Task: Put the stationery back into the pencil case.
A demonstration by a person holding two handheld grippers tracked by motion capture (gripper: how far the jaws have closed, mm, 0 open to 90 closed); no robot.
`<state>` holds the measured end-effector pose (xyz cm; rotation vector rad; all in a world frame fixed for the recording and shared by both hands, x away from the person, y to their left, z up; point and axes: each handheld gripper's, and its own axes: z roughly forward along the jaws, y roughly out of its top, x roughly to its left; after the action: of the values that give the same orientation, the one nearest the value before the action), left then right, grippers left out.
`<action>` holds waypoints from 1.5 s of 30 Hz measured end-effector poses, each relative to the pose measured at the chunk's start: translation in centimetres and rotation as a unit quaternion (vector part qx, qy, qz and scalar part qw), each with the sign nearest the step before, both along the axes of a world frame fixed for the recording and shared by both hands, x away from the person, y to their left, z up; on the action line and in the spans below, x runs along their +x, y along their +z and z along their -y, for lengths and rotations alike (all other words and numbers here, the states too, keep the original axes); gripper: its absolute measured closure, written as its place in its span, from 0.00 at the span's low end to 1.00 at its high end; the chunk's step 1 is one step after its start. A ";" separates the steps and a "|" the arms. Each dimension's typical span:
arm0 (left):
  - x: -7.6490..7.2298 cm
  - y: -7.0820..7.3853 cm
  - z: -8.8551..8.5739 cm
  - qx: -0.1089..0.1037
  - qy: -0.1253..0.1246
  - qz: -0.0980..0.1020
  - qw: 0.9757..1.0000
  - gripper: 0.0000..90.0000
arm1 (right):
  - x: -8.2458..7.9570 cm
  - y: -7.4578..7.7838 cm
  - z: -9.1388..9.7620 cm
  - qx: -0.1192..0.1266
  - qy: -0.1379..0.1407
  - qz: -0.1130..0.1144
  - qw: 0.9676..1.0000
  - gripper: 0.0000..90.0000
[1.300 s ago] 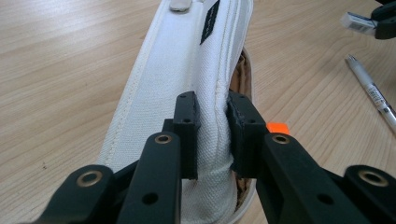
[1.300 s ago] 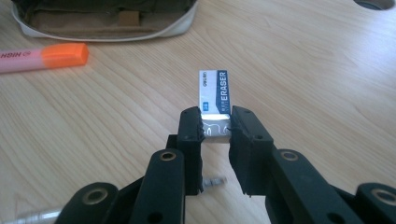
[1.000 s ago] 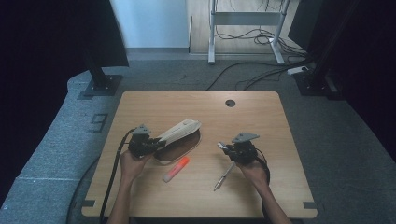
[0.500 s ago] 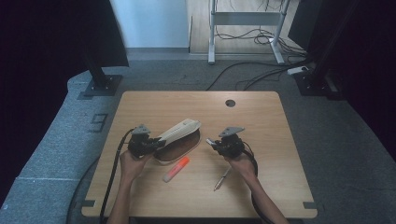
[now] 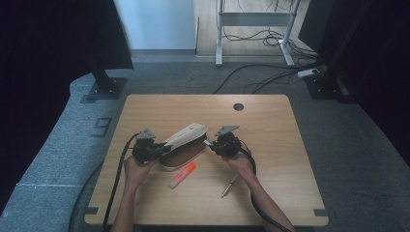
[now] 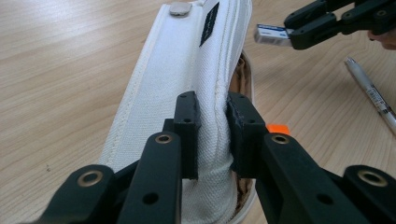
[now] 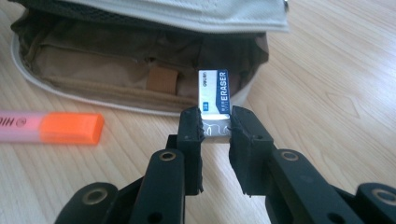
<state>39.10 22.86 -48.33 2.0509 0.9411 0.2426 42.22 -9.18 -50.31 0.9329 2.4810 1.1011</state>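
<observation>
While the left hand-held gripper [image 6: 212, 128] pinched the white pencil case's [image 6: 187, 74] lid up, the right hand-held gripper [image 7: 215, 126] clamped the eraser [image 7: 213, 100] just before its open mouth on the bench [image 5: 270, 125]; next, probably easing it inside past the lid.

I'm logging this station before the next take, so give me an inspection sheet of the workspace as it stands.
Surface: wooden table, one round hole near the far edge.
Job's things: white pencil case, lid lifted, brown inside; eraser held at its opening.
Clutter: orange highlighter and pen lying on the table, near side.
Grippers: left gripper shut on the case lid; right gripper shut on the eraser.
Cables: one trails from each gripper toward the person; more lie on the floor beyond the table.
Surroundings: grey carpet, dark stands at both sides, metal frame at the back.
</observation>
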 end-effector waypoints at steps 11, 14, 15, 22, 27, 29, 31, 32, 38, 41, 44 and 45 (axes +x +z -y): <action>-0.1 0.0 0.0 0.001 -0.001 0.001 1.000 0.84 | 1.7 -0.5 -2.7 -0.011 0.012 -0.005 1.000 0.81; -0.1 0.1 0.0 0.001 -0.001 0.001 1.000 0.84 | 2.1 -0.7 -3.4 -0.014 0.014 -0.006 1.000 0.81; -0.1 0.1 0.0 0.001 -0.001 0.002 1.000 0.84 | 2.2 -0.7 -3.6 -0.014 0.015 -0.008 1.000 0.81; -0.1 0.1 0.0 0.001 -0.002 0.003 1.000 0.84 | 3.1 -1.0 -4.6 -0.020 0.018 -0.003 1.000 0.80; -0.1 0.1 0.1 0.000 -0.003 0.003 1.000 0.84 | 3.9 -1.5 -5.3 -0.025 0.015 -0.008 1.000 0.80; -0.1 0.1 0.1 0.000 -0.003 0.003 1.000 0.84 | 4.1 -1.6 -5.6 -0.026 0.015 -0.008 1.000 0.80; -0.1 0.1 0.1 0.001 -0.004 0.003 1.000 0.84 | 4.2 -1.7 -5.7 -0.027 0.014 -0.007 1.000 0.80; -0.1 0.1 0.1 0.000 -0.004 0.002 1.000 0.84 | 4.3 -1.8 -5.8 -0.025 0.015 -0.008 1.000 0.80; -0.1 0.1 0.2 -0.001 -0.006 0.002 1.000 0.84 | 4.7 -2.1 -6.4 -0.025 0.015 -0.008 1.000 0.80; -0.1 0.1 0.3 0.001 -0.008 0.003 1.000 0.84 | 4.9 -2.5 -6.5 -0.022 0.012 -0.012 1.000 0.80; -0.1 0.1 0.3 0.002 -0.008 0.002 1.000 0.84 | 5.1 -2.8 -6.6 -0.017 0.011 -0.018 1.000 0.76; -0.1 0.0 0.2 0.002 -0.007 0.002 1.000 0.84 | 5.0 -2.8 -6.5 -0.016 0.009 -0.020 1.000 0.70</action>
<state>39.00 22.61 -48.30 2.0587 0.9244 0.2412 47.26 -2.67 -53.07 0.9338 2.5351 1.0547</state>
